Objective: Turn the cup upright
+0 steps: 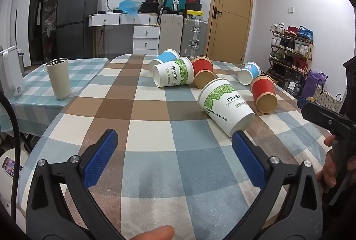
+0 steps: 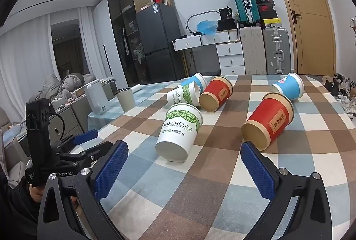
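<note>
Several paper cups lie on their sides on a checked tablecloth (image 1: 155,128). The nearest is a white cup with green leaves (image 1: 224,106), also in the right wrist view (image 2: 180,131). A red cup (image 1: 264,93) lies to its right, also in the right wrist view (image 2: 267,120). Farther back lie another white cup (image 1: 173,75), another red cup (image 1: 202,71) and two blue cups (image 1: 249,73) (image 1: 166,56). My left gripper (image 1: 175,140) is open and empty, its right fingertip close to the nearest white cup's base. My right gripper (image 2: 184,153) is open and empty, just short of that cup.
A grey tumbler (image 1: 59,78) stands upright on a second, teal-checked table at the left, beside a white appliance (image 1: 10,71). The left gripper shows in the right wrist view (image 2: 66,151). The right gripper shows at the right edge of the left wrist view (image 1: 324,115). Suitcases, drawers and a door stand behind.
</note>
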`<state>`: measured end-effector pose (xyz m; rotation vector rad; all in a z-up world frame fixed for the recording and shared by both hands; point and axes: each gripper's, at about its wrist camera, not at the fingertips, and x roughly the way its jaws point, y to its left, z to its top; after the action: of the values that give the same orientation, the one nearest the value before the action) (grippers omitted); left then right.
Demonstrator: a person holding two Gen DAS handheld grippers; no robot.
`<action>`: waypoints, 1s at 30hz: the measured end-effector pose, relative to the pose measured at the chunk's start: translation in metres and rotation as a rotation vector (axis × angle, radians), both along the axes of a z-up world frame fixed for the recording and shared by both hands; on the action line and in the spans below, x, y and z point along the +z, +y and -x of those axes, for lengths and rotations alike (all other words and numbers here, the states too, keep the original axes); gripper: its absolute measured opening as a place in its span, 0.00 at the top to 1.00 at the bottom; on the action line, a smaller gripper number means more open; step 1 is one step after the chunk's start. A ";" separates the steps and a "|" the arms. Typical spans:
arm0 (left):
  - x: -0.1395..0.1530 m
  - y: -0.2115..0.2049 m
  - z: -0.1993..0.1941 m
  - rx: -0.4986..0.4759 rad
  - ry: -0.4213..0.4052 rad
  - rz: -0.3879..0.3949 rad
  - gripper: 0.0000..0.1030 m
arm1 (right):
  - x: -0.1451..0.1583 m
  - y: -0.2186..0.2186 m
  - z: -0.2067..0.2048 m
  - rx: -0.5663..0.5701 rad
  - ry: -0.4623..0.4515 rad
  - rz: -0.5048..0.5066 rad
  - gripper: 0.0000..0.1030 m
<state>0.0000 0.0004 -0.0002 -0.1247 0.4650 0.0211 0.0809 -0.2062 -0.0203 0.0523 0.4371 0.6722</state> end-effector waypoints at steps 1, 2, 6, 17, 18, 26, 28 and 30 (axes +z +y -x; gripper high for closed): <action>0.000 0.000 0.000 0.000 -0.001 0.001 0.01 | 0.000 0.000 0.000 0.000 0.003 0.013 0.00; 0.000 0.000 0.000 0.001 0.000 0.000 0.01 | 0.000 0.000 0.000 0.001 0.005 0.013 0.00; 0.000 0.000 0.000 0.000 -0.001 -0.001 0.01 | 0.000 0.000 0.000 0.001 0.001 0.001 0.00; 0.000 0.000 0.000 0.000 -0.004 -0.003 0.01 | 0.000 0.000 0.000 0.000 0.002 -0.003 0.00; 0.000 0.000 0.000 -0.001 -0.004 -0.002 0.01 | 0.000 0.000 0.000 0.000 0.002 -0.003 0.00; 0.000 0.000 0.000 -0.001 -0.005 -0.006 0.01 | 0.000 0.000 0.001 0.004 0.000 0.005 0.00; 0.000 0.001 0.000 -0.002 -0.005 -0.007 0.01 | 0.000 0.000 0.001 0.001 -0.004 0.005 0.00; 0.000 0.000 0.000 -0.001 -0.006 -0.008 0.01 | 0.000 0.001 0.001 0.004 -0.007 -0.002 0.00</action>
<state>0.0002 0.0008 -0.0001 -0.1168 0.4587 0.0216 0.0801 -0.2055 -0.0200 0.0507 0.4301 0.6760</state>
